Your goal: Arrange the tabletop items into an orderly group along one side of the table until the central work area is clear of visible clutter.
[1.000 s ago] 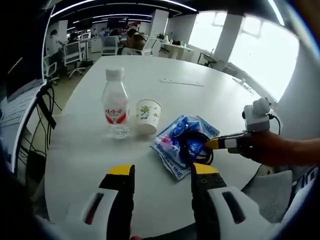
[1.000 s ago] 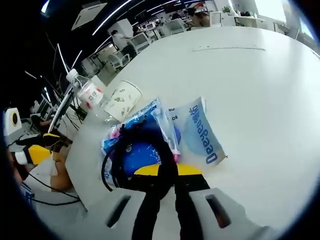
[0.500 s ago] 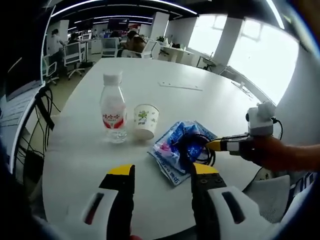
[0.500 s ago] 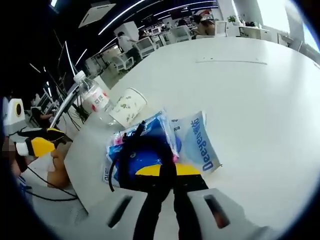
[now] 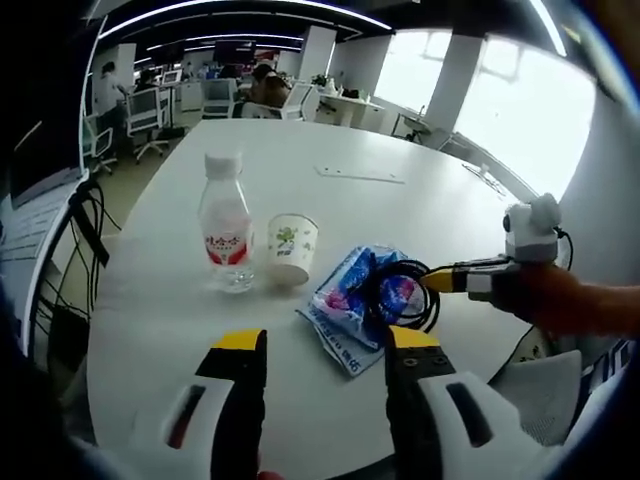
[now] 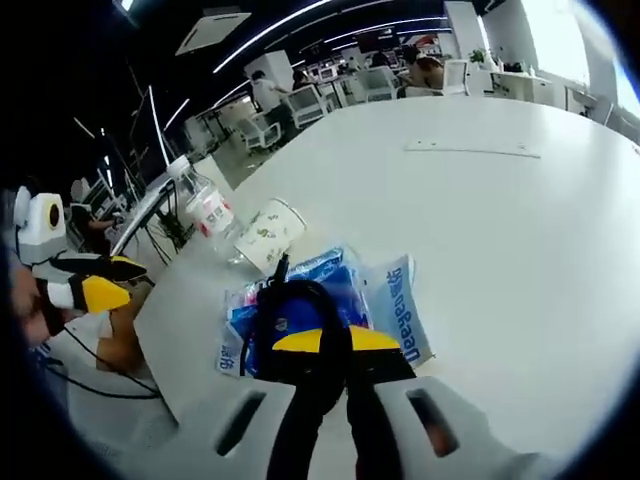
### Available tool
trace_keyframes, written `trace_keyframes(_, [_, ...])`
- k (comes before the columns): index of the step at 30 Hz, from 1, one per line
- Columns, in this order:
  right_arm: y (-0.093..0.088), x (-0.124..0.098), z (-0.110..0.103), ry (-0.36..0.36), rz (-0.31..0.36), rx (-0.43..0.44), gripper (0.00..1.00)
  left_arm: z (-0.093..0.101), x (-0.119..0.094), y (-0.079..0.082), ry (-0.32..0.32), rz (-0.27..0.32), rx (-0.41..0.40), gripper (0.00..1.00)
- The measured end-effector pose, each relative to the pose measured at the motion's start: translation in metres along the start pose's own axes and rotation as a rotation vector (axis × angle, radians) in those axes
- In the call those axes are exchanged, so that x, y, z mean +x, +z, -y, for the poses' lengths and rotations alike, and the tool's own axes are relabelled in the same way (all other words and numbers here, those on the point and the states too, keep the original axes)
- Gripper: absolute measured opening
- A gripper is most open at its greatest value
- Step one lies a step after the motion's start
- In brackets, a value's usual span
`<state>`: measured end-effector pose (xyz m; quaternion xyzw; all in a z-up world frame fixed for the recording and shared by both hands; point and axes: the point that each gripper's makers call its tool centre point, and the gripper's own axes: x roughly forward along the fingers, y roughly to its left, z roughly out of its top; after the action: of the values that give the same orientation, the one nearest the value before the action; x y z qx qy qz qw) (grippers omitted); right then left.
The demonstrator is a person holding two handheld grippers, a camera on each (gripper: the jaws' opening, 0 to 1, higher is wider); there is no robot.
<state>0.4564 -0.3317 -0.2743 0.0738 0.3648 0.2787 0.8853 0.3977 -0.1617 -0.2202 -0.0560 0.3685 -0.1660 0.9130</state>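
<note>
A clear water bottle (image 5: pixel 226 235) with a red label and a white paper cup (image 5: pixel 292 247) stand side by side on the round white table (image 5: pixel 300 150). To their right lie blue plastic packets (image 5: pixel 350 300). A black cable loop (image 5: pixel 408 295) hangs over the packets, and my right gripper (image 5: pixel 440 280) is shut on it, coming in from the right. In the right gripper view the same gripper (image 6: pixel 335 342) pinches the cable (image 6: pixel 290 312) above the packets (image 6: pixel 395 310), with the cup (image 6: pixel 268 232) and bottle (image 6: pixel 205 207) beyond. My left gripper (image 5: pixel 325 345) stands open near the table's front edge, holding nothing.
A thin flat strip (image 5: pixel 360 174) lies on the far part of the table. Office chairs (image 5: pixel 145 105), desks and people fill the background. Black cables (image 5: pixel 85 215) hang at the table's left edge. My left gripper (image 6: pixel 95 285) shows beyond that edge in the right gripper view.
My right gripper has drawn up and back with the cable loop, which now stands clear above the packets. Bottle, cup and packets have stayed put. The left gripper stays open.
</note>
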Motion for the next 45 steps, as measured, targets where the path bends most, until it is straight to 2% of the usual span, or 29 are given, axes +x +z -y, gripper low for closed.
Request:
trace_keyframes(7, [0.017, -0.009, 0.002, 0.009, 0.027, -0.046, 0.04, -0.005, -0.001, 0.0, 0.008, -0.007, 0.001, 0.47])
trace_keyframes(16, [0.032, -0.022, 0.005, 0.009, 0.064, -0.081, 0.03, 0.0, 0.0, 0.001, -0.003, -0.003, 0.001, 0.47])
trace_keyframes(25, [0.029, -0.033, 0.008, -0.002, 0.066, -0.096, 0.03, 0.006, -0.001, 0.001, -0.015, -0.001, 0.006, 0.47])
trace_keyframes(35, [0.035, -0.049, 0.01, -0.017, 0.1, -0.097, 0.02, 0.006, -0.003, -0.002, -0.019, -0.004, 0.014, 0.47])
trace_keyframes(45, [0.041, -0.068, 0.022, -0.05, 0.13, -0.092, 0.02, 0.01, -0.004, 0.0, -0.026, 0.005, 0.018, 0.47])
